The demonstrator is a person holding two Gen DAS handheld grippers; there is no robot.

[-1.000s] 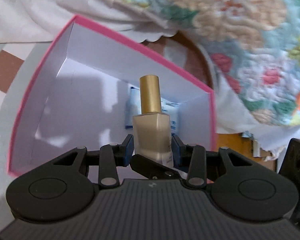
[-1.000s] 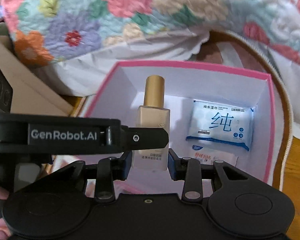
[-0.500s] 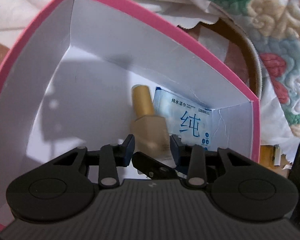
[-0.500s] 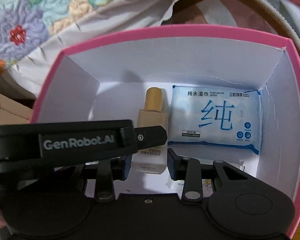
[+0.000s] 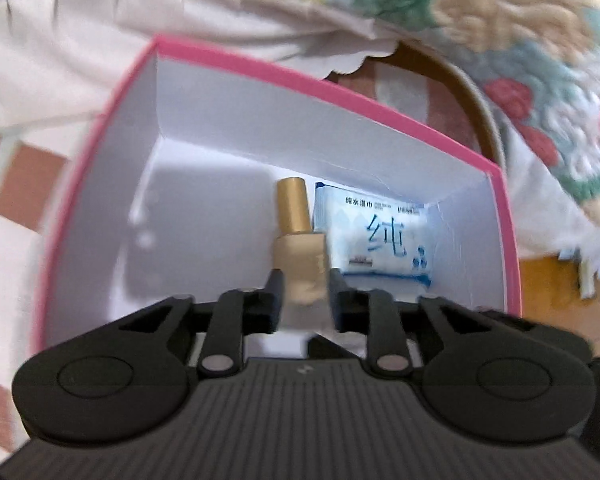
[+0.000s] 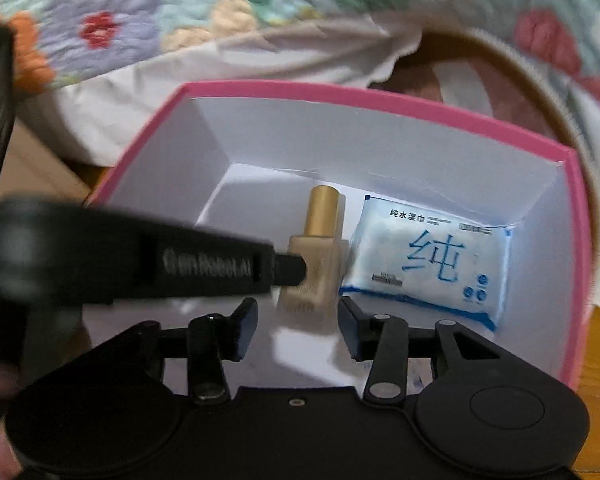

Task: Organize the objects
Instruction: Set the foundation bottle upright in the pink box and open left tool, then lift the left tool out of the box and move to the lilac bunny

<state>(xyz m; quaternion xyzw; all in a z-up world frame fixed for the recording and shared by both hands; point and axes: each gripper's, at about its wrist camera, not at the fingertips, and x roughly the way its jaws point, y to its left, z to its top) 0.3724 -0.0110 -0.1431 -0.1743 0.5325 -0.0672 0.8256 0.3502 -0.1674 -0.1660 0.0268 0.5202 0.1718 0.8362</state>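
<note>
While the left gripper (image 5: pixel 303 294) keeps its 2 pads pressed on the bottle (image 6: pixel 315 261), jaws just closing further, the right gripper (image 6: pixel 298 326) has just been opening and now stands spread, pads clear of it. The square beige bottle with its matte gold cylindrical cap now lies in the pink-rimmed white cardboard box (image 6: pixel 380 100), beside a soft blue wipes pack (image 6: pixel 428 258).

Gold-capped beige bottle (image 6: pixel 316 264) beside wipes pack (image 6: pixel 428 264), pink box (image 6: pixel 380 98)
</note>
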